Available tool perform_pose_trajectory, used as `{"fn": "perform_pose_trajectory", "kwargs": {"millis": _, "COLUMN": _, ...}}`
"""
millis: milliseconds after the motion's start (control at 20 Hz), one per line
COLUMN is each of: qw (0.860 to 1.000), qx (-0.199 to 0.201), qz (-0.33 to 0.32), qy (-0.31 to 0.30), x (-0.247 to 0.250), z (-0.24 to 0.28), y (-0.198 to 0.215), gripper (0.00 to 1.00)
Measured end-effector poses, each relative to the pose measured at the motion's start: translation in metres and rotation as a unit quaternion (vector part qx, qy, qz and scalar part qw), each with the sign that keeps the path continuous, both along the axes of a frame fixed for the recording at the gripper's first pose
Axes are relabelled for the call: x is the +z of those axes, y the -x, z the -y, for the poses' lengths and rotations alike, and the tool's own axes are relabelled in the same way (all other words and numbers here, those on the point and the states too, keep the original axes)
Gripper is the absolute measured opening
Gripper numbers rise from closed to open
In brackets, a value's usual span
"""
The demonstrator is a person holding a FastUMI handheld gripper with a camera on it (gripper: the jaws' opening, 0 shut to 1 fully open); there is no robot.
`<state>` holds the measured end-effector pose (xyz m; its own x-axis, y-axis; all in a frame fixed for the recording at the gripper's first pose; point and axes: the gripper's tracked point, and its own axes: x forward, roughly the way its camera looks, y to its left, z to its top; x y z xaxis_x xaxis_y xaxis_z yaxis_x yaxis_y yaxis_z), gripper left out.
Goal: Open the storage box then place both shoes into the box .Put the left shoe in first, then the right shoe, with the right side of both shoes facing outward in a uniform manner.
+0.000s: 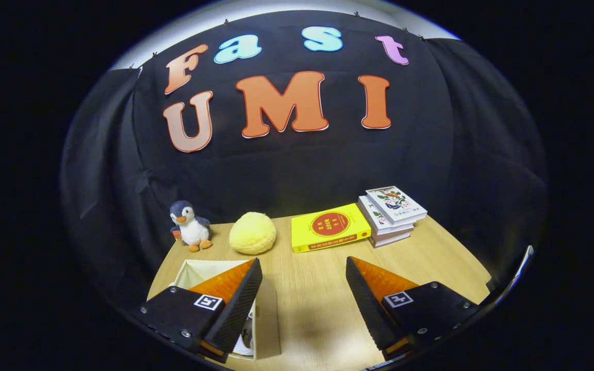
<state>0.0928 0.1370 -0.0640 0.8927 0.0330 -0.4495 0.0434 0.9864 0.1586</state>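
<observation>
Cream walls of the storage box (263,309) sit under my left finger, and my gripper (304,270) is spread wide, holding nothing. I risk snagging the box rim if I drop here. Bare wooden table (317,288) ahead gives room; the yellow plush ball (252,233), yellow book (330,227) and penguin (190,225) crowd the far edge.

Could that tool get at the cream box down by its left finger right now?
Probably yes: the tool is open, holding nothing, and the storage box sits right under its left finger with bare table around.
</observation>
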Motion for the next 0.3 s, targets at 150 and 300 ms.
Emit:
{"fn": "perform_pose_trajectory", "kwargs": {"millis": 150, "qw": 1.0, "qx": 0.007, "qz": 0.017, "qy": -0.006, "x": 0.011, "z": 0.03, "y": -0.002, "gripper": 0.98}}
{"fn": "perform_pose_trajectory", "kwargs": {"millis": 300, "qw": 0.999, "qx": 0.016, "qz": 0.031, "qy": -0.009, "x": 0.018, "z": 0.058, "y": -0.002, "gripper": 0.98}}
